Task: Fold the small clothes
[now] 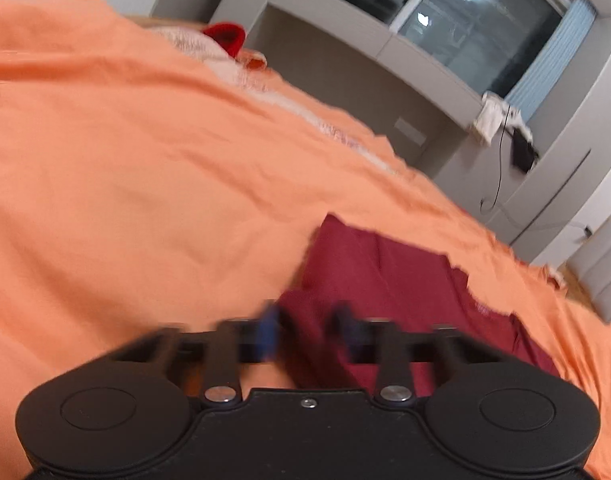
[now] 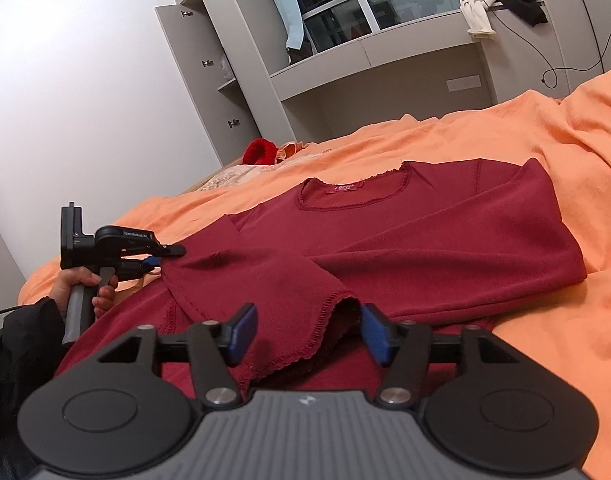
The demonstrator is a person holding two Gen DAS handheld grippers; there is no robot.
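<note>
A dark red long-sleeved shirt (image 2: 425,232) lies on an orange bedsheet (image 2: 505,132), neckline away from me, one sleeve folded across its body. The sleeve's cuff (image 2: 289,320) rests between the blue pads of my right gripper (image 2: 308,334), which stands open and does not press on it. At the shirt's left edge my left gripper (image 2: 161,260), held by a hand (image 2: 89,284), pinches the fabric. The blurred left wrist view shows the left gripper (image 1: 307,330) with a bunch of the red shirt (image 1: 385,272) between its blue pads, on the bedsheet (image 1: 125,160).
A bright red item (image 2: 259,151) and pale bedding lie at the far end of the bed. Beyond stand a grey built-in desk and shelves (image 2: 385,52) under a window. Clothes (image 2: 481,4) and a cable hang from the ledge.
</note>
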